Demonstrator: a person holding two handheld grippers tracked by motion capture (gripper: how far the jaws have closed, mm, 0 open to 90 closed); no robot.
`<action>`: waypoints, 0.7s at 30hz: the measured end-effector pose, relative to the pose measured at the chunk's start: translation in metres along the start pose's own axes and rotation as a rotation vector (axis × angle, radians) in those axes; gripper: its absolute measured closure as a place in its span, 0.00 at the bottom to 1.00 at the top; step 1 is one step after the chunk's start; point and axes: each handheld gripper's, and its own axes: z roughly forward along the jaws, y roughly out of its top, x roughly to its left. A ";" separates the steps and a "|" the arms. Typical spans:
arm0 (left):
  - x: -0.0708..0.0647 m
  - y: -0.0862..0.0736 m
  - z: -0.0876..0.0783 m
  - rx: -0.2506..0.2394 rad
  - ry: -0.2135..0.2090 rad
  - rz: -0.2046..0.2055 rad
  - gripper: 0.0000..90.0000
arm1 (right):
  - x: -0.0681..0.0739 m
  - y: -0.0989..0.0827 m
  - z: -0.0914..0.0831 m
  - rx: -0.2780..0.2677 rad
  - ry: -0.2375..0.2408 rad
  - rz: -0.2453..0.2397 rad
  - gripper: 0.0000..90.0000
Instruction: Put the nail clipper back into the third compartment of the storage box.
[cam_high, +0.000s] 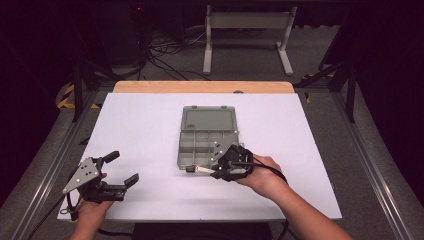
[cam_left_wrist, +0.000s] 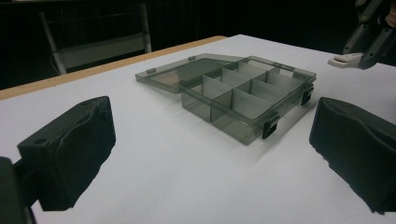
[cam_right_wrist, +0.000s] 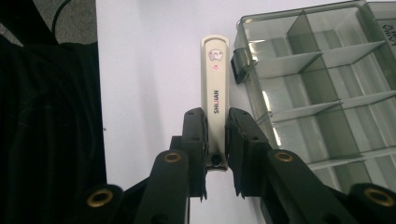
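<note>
the right fingers (cam_right_wrist: 194, 135) squeeze the nail clipper (cam_right_wrist: 215, 93) by its near end, beside the open box (cam_right_wrist: 322, 84).

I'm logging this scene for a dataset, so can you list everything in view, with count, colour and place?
Organiser box: one, smoky translucent grey, lid open flat, divided compartments that look empty, middle of the table.
Nail clipper: one, cream with small stickers and lettering, held clear of the table beside the box's near latched edge.
Table: one, white top with a wooden strip along the far edge.
Frame stand: one, pale grey, on the floor beyond the table.
Cables: several, black, on the floor behind the table.
Left tongs: one, black, open and holding nothing, near left of the table.
Right tongs: one, black, shut on the nail clipper.
</note>
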 end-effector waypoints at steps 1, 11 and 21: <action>0.000 0.000 0.000 0.001 -0.002 0.000 0.01 | -0.002 0.001 0.000 -0.004 -0.002 0.005 0.86; 0.001 0.000 -0.001 0.002 -0.002 0.000 0.01 | -0.021 0.006 -0.007 -0.031 -0.037 0.035 0.86; 0.001 0.000 -0.001 0.002 -0.002 0.000 0.01 | -0.037 0.012 -0.012 -0.053 -0.060 0.059 0.86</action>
